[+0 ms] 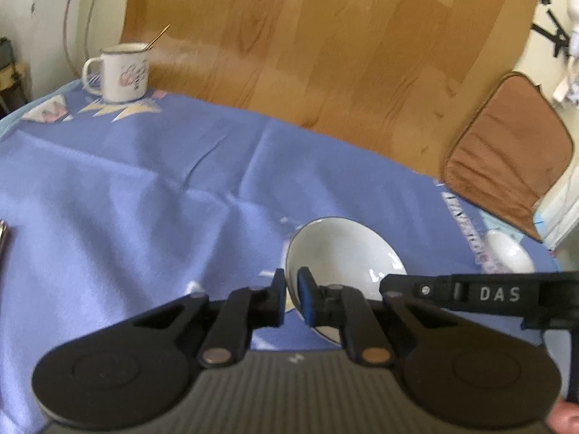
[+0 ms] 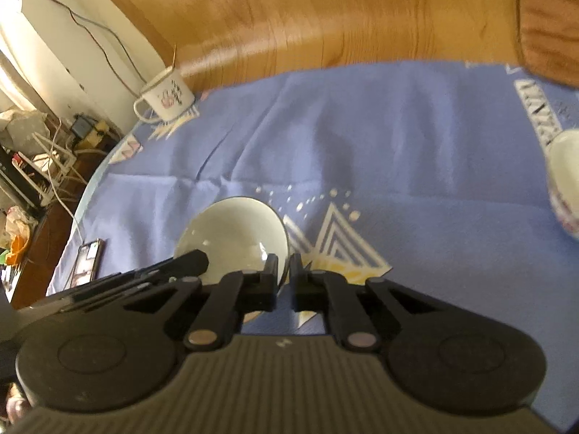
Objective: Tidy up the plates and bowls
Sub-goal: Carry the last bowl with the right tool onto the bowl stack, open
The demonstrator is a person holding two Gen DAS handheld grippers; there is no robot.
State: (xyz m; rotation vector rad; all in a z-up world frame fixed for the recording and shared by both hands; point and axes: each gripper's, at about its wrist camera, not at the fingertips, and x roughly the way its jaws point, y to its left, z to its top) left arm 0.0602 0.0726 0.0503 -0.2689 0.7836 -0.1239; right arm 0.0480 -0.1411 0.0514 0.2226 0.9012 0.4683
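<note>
A white bowl point(image 1: 340, 249) hangs tilted above the blue tablecloth point(image 1: 144, 199). My left gripper point(image 1: 291, 289) is shut on its left rim. My right gripper point(image 2: 287, 271) is shut on the opposite rim of the same bowl point(image 2: 235, 231). The right gripper's arm crosses the left wrist view at the right, marked DAS. A second white bowl with a pattern on its side point(image 2: 564, 188) sits on the cloth at the right edge; it also shows in the left wrist view point(image 1: 506, 249).
A white enamel mug point(image 1: 121, 72) with a spoon in it stands at the cloth's far left corner. A phone point(image 2: 87, 262) lies near the left edge. A brown cushion point(image 1: 506, 152) lies on the wooden floor point(image 1: 325, 54) beyond the table.
</note>
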